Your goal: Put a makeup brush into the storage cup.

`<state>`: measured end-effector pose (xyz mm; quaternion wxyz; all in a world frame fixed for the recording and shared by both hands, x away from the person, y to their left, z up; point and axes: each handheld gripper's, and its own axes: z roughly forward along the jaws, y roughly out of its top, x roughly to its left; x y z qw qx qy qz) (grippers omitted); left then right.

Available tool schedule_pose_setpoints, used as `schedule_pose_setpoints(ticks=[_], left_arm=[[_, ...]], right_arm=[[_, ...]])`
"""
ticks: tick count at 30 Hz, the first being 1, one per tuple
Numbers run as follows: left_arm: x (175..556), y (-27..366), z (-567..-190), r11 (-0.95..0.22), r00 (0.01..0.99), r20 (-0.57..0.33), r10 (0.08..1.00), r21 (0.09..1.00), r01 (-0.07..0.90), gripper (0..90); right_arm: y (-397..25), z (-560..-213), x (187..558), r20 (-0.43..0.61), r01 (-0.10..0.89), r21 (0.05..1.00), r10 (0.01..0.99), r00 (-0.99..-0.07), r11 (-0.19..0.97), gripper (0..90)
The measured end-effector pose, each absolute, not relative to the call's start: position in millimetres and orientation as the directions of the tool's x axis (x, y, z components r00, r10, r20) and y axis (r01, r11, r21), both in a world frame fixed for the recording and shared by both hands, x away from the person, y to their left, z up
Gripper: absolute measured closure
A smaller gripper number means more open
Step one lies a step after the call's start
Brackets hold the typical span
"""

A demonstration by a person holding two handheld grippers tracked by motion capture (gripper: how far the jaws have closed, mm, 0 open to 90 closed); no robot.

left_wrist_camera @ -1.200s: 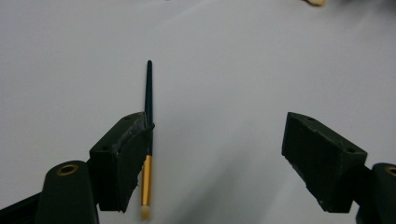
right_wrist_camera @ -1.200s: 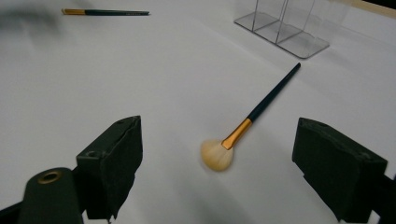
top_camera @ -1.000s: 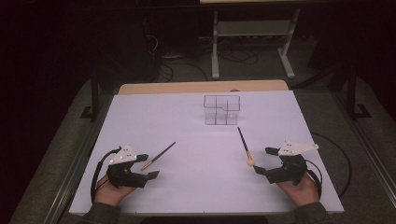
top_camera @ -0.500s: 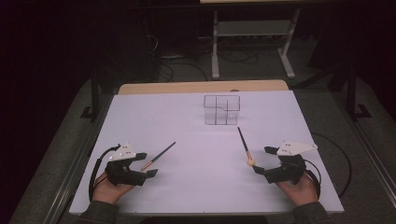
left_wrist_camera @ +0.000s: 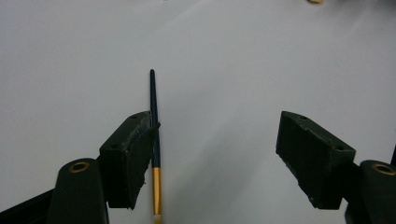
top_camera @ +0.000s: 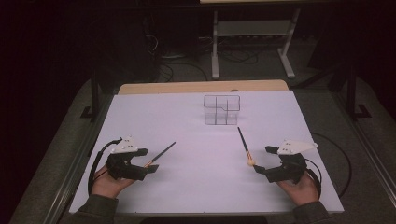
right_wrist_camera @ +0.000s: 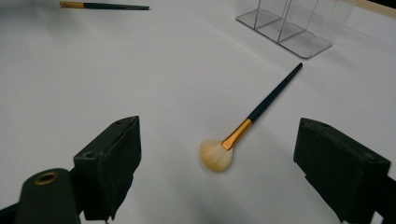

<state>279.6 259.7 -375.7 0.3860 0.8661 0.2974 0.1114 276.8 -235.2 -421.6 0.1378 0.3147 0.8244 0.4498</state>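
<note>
Two make-up brushes lie on the white table (top_camera: 196, 186). A thin dark brush (top_camera: 161, 154) with a gold ferrule rests just in front of my left gripper (top_camera: 147, 161). In the left gripper view this brush (left_wrist_camera: 153, 107) lies along the inner face of the left jaw, and the left gripper (left_wrist_camera: 217, 126) is open. A fan brush (top_camera: 244, 145) with pale bristles points its head toward my right gripper (top_camera: 264, 159). In the right gripper view the fan brush (right_wrist_camera: 261, 109) lies on the table between the wide-open jaws of the right gripper (right_wrist_camera: 219, 128), untouched.
A clear acrylic organiser (top_camera: 222, 109) with several compartments stands upright at the far middle of the table, beyond the fan brush's handle tip; its base also shows as the organiser (right_wrist_camera: 289, 28) in the right gripper view. A wooden edge (top_camera: 201, 87) runs behind the table.
</note>
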Motion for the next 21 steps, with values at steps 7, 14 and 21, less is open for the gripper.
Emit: schedule_pose_setpoints(ticks=[7, 14, 21], left_arm=[[286.2, 261.3, -364.8, -0.541, 0.794, -0.044, 0.606, 0.709, 0.452, 28.0], [297.3, 258.2, -360.6, -0.552, 0.804, -0.062, 0.591, 0.696, 0.459, 32.3], [305.9, 250.3, -359.5, -0.580, 0.801, -0.041, 0.598, 0.667, 0.467, 34.9]], right_arm=[[-236.7, -422.2, 277.6, 0.060, 0.401, 0.823, 0.640, -0.766, 0.402, 14.0], [-237.1, -421.9, 277.9, 0.071, 0.408, 0.821, 0.639, -0.766, 0.399, 14.0], [-236.1, -420.4, 277.4, 0.069, 0.409, 0.812, 0.626, -0.776, 0.417, 14.0]])
